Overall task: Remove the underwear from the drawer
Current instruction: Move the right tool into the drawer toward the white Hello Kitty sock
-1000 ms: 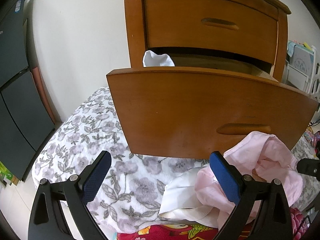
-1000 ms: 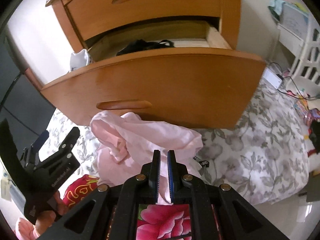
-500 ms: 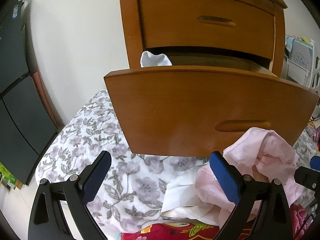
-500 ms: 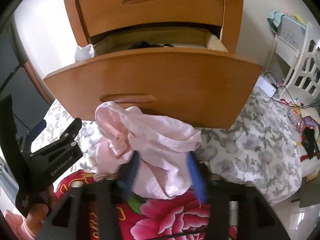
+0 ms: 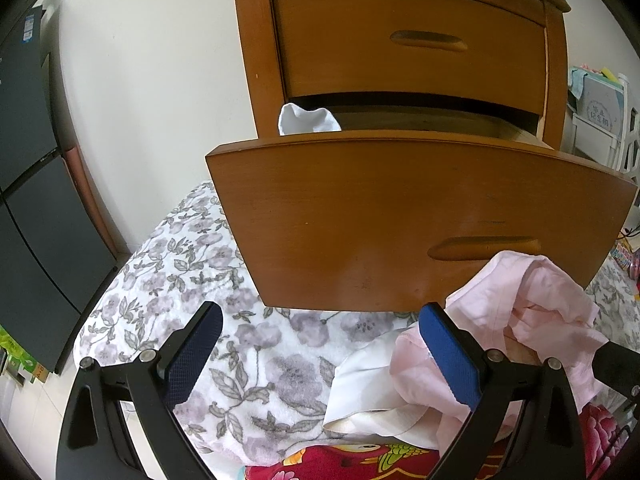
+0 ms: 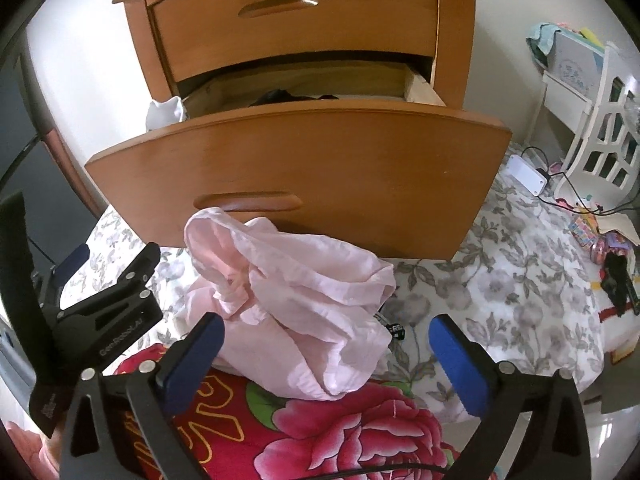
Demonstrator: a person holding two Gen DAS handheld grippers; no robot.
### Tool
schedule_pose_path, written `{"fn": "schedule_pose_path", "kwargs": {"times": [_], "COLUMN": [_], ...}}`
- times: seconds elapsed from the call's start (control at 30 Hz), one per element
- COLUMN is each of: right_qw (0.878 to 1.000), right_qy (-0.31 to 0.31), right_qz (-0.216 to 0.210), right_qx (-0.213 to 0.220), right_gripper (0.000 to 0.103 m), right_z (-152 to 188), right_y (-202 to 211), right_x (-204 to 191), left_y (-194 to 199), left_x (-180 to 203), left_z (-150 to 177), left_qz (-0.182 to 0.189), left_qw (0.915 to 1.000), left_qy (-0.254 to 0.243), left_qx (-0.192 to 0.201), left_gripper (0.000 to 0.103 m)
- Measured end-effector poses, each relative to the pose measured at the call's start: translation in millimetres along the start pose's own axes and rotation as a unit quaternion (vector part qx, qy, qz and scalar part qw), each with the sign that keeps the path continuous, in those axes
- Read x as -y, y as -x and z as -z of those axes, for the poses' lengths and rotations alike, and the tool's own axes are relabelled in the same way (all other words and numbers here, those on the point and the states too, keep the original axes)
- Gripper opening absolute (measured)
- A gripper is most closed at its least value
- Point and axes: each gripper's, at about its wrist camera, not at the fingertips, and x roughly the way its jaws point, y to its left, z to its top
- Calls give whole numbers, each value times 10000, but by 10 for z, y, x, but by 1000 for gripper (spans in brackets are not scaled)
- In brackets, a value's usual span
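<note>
Underwear on bed before open drawer, between grippers.

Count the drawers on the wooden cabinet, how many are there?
2: the top drawer is shut, and the lower drawer below it is pulled open. More may be hidden lower down.

- My right gripper was clamped shut on the pink underwear a second ago, blurred mid-opening at the half-second mark, and now has its jaws spread wide.
- The underwear is out of the grip and lies crumpled on the bedding below the drawer front, at 12 o'clock from the open fingers.
- Right wrist view has pulled back and tipped up: more of the red flowered blanket shows at 6 o'clock, and the cabinet sits more upright in frame.
- Left wrist view drifted slightly: drawer front has slid a touch toward 9 o'clock.
</note>
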Motion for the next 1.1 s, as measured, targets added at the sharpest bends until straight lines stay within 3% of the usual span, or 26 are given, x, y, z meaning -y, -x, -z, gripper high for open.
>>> {"fn": "schedule_pose_path", "kwargs": {"times": [0.43, 1.1], "right_qw": [9995, 9986], "right_qy": [2, -100], "right_qz": [77, -223], "right_qx": [299, 470], "right_gripper": [103, 103], "right_z": [8, -42], "right_y": [54, 80], "right_x": [24, 62], "left_y": [18, 18], "left_x": [1, -92], "left_z": [-1, -27], "left_qz": [-18, 75], "left_qw": [10000, 9997], "left_qy": [-5, 244], "left_qx": [24, -35], "left_gripper": [99, 99]}}
